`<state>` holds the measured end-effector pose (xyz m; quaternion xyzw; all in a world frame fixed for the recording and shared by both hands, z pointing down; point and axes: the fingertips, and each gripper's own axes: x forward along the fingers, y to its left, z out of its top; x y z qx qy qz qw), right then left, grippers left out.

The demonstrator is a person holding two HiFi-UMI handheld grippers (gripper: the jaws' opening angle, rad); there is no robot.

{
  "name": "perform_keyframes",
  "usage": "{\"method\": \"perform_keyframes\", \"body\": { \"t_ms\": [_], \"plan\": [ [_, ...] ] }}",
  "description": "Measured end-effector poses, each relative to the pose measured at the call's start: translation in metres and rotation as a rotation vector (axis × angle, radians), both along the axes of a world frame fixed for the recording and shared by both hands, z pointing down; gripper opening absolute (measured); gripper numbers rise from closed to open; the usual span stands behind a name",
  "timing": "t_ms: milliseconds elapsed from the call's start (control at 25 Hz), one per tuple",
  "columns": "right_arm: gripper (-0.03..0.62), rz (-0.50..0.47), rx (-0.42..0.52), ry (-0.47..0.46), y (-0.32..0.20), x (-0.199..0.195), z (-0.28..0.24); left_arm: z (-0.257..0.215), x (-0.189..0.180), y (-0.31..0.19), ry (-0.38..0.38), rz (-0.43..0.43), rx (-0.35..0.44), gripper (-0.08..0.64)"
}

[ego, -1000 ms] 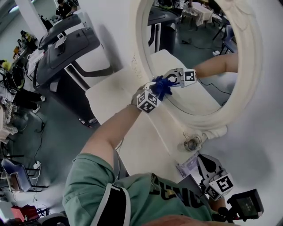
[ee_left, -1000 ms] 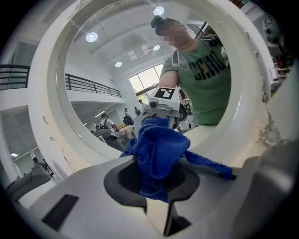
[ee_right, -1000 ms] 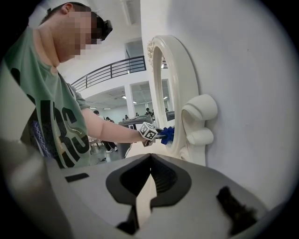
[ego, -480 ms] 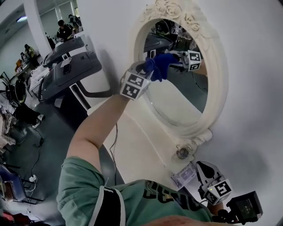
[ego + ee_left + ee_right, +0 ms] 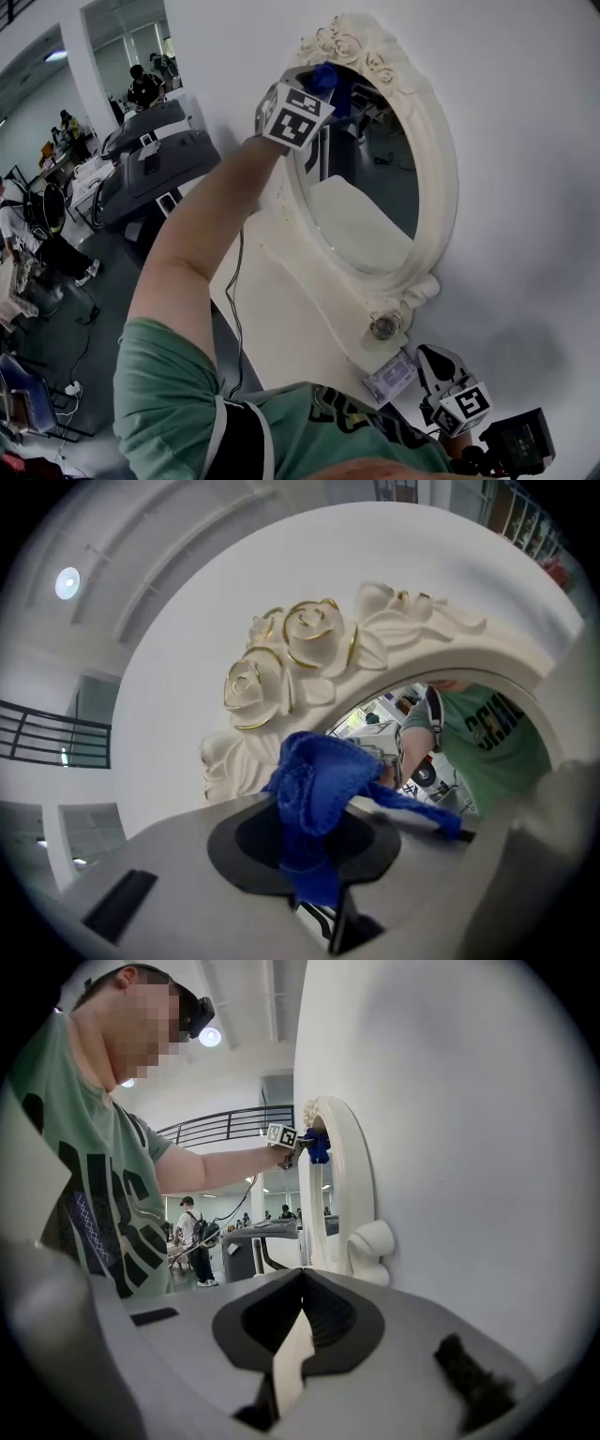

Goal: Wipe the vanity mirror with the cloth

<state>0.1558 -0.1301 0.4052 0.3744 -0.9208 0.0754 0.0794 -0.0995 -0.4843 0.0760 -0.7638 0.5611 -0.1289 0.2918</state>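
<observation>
The oval vanity mirror (image 5: pixel 370 202) hangs in a white carved frame (image 5: pixel 436 178) with roses (image 5: pixel 281 663) at its top. My left gripper (image 5: pixel 317 82) is raised to the mirror's upper left edge, just under the roses. It is shut on the blue cloth (image 5: pixel 319 780), which bunches up out of the jaws and touches the glass (image 5: pixel 441 733) there. The cloth (image 5: pixel 324 77) shows as a small blue tuft above the marker cube. My right gripper (image 5: pixel 429 358) hangs low beside the wall, away from the mirror. Its jaws (image 5: pixel 298 1335) stand together with a thin white sliver between them.
The white vanity top (image 5: pixel 281 309) runs below the mirror. A small round knob (image 5: pixel 382 325) sits at the frame's foot, and a pale packet (image 5: pixel 392 377) lies close to my right gripper. Treadmills (image 5: pixel 141 159) and several people are in the hall at left.
My left gripper has carried the cloth up the glass, from the mirror's lower middle to its top edge. The right gripper has stayed low by the wall.
</observation>
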Motion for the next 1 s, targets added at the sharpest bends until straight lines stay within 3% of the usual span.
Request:
{"method": "perform_keyframes", "body": {
  "t_ms": [320,440,600,800,1000],
  "plan": [
    [0.012,-0.002,-0.009,-0.009,-0.002,0.003,0.005,0.003,0.004,-0.006,-0.019,-0.020,-0.024,0.083],
    [0.012,-0.013,-0.015,-0.007,0.000,-0.004,0.006,0.005,0.005,-0.005,-0.046,-0.012,-0.050,0.083],
    [0.012,-0.022,-0.037,-0.006,0.000,-0.010,0.012,0.021,0.010,-0.001,-0.094,-0.014,-0.024,0.080],
    [0.012,-0.019,-0.067,0.006,-0.002,-0.013,0.020,0.084,0.016,0.005,-0.117,0.011,0.002,0.080],
    [0.012,-0.032,-0.099,0.034,-0.007,-0.019,0.031,0.192,0.022,0.010,-0.134,0.026,-0.045,0.080]
  ]
}}
